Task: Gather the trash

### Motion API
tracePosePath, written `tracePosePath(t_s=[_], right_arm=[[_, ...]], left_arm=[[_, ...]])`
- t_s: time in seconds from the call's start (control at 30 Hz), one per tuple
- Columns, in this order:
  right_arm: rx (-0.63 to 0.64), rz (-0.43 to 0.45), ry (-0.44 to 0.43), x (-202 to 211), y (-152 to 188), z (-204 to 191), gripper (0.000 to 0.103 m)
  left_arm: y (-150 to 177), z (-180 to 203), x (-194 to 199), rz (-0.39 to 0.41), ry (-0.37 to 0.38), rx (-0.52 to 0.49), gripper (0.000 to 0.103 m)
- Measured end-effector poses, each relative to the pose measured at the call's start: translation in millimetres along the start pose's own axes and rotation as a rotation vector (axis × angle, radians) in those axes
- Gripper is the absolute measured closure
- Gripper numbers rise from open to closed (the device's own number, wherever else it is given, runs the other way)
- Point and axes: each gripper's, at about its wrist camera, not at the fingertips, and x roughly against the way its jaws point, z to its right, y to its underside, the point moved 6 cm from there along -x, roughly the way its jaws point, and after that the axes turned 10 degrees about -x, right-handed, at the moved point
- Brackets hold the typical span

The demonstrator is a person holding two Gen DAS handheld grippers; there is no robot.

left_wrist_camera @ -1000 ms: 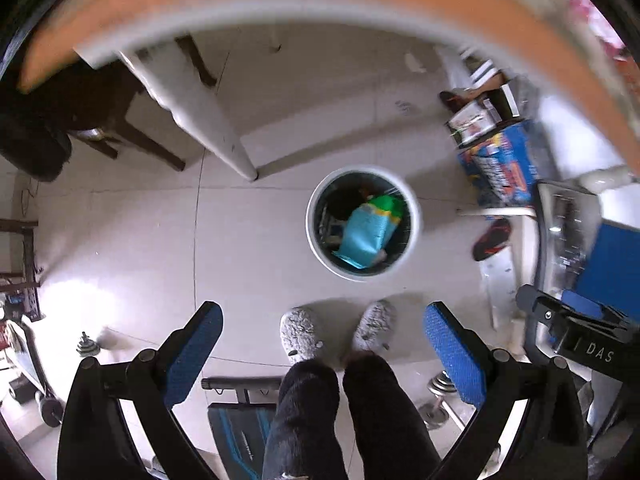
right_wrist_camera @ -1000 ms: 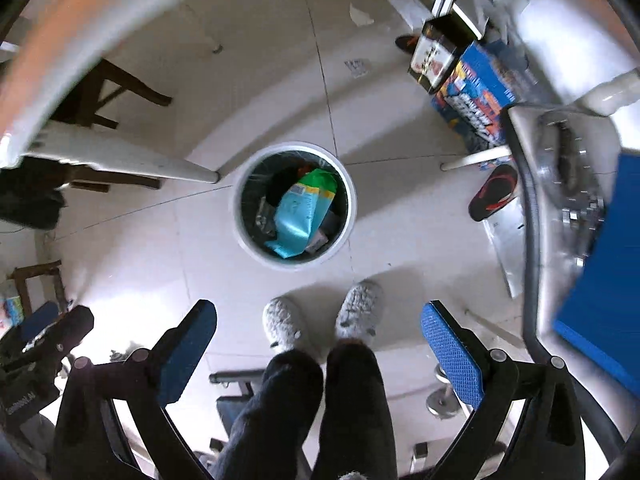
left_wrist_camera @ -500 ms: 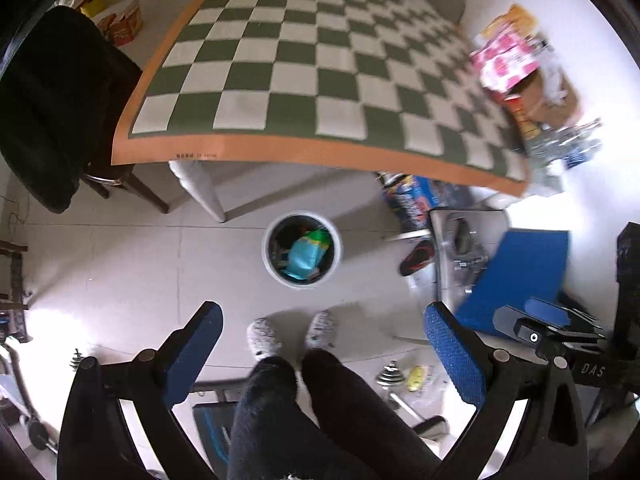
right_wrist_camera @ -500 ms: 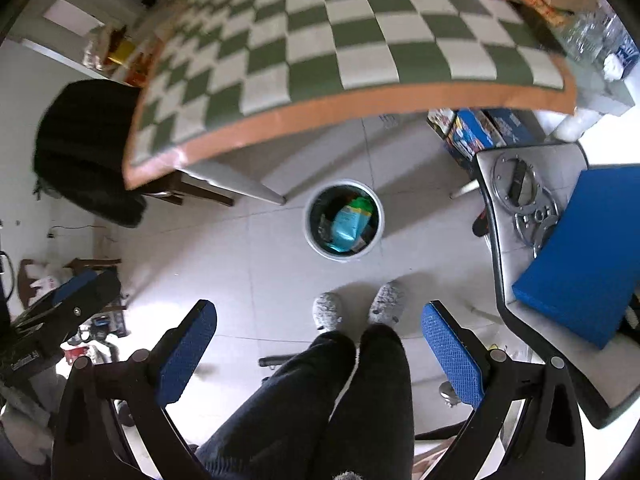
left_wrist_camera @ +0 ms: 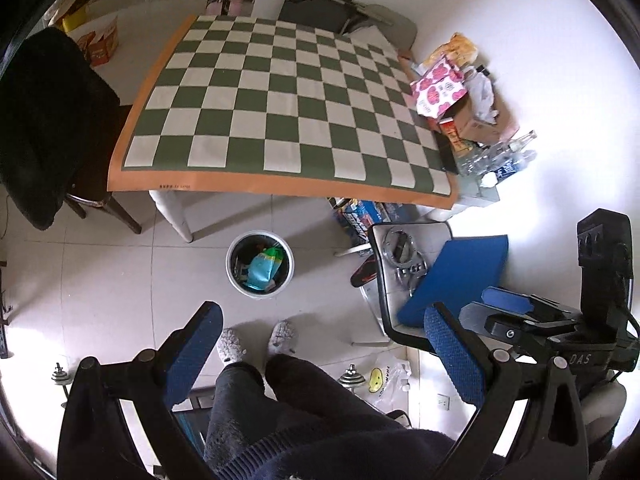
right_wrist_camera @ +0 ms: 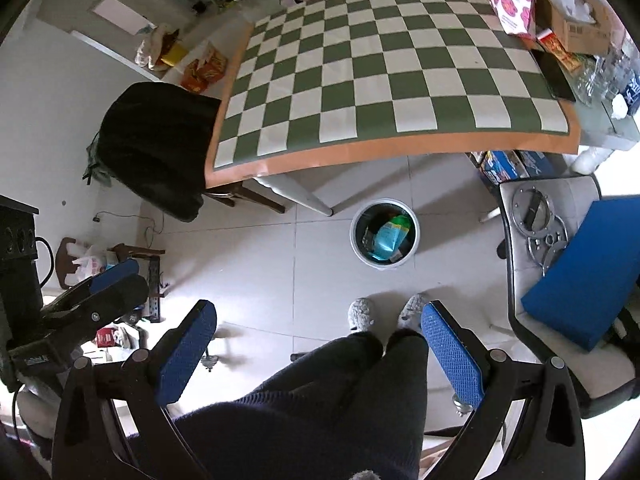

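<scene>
Bin [left_wrist_camera: 260,266] contents jumbled, table leg [left_wrist_camera: 172,216] half-hidden

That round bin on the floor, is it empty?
No. The bin holds trash: a light blue packet lies on top of darker items.

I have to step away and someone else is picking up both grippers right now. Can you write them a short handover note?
Left gripper: open, holding nothing, high above the floor.
Right gripper: open, holding nothing, at a similar height.
Trash bin stands on the floor by the table leg, in front of your feet, with a teal packet and other waste inside.
Checkered table: middle bare; clutter piled at its right end.
Left: whether that pile counts as trash is unclear; check before binning.
</scene>
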Motion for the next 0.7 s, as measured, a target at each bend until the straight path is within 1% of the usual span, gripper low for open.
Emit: tracePosePath(t_s=[0.27, 0.7], right_arm=[[0.011, 0.003, -0.018, 18.4, 8.0, -7.2, 0.000], [0.014, -0.003, -0.026, 22.9, 9.4, -15.0, 0.000]], left_arm=[[4.6, 8.5, 17.1, 0.024, 0.014, -0.001, 0.000], [3.9, 5.1, 31.7, 0.063, 0.008, 0.008, 0.000]])
